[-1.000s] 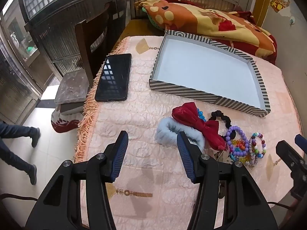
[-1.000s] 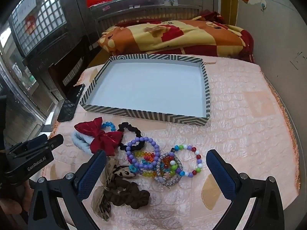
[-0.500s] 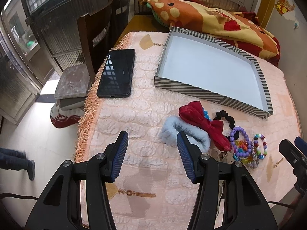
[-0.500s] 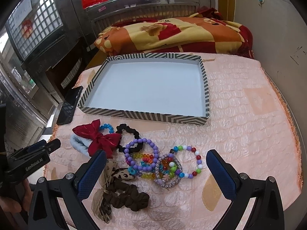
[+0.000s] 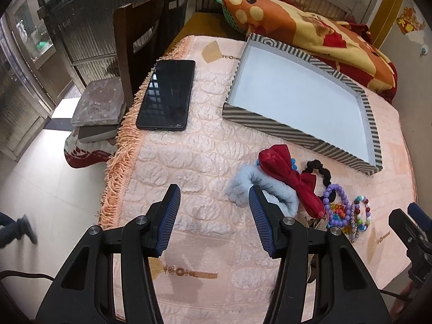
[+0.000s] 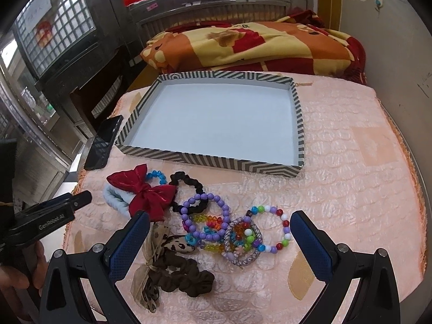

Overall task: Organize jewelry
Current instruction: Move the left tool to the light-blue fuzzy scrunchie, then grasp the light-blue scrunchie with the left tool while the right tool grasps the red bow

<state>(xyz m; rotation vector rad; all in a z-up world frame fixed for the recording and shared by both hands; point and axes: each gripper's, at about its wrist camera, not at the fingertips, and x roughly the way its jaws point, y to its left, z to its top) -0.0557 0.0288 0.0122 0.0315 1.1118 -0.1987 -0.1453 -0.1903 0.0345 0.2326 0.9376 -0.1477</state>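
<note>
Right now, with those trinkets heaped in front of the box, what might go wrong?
The beaded bracelets overlap in a tangle, so lifting one could drag its neighbours along. The red bow lies over the blue fluffy hair tie, so grabbing either may shift both. The phone lies by the fringed edge, where a knock might send it off.
</note>
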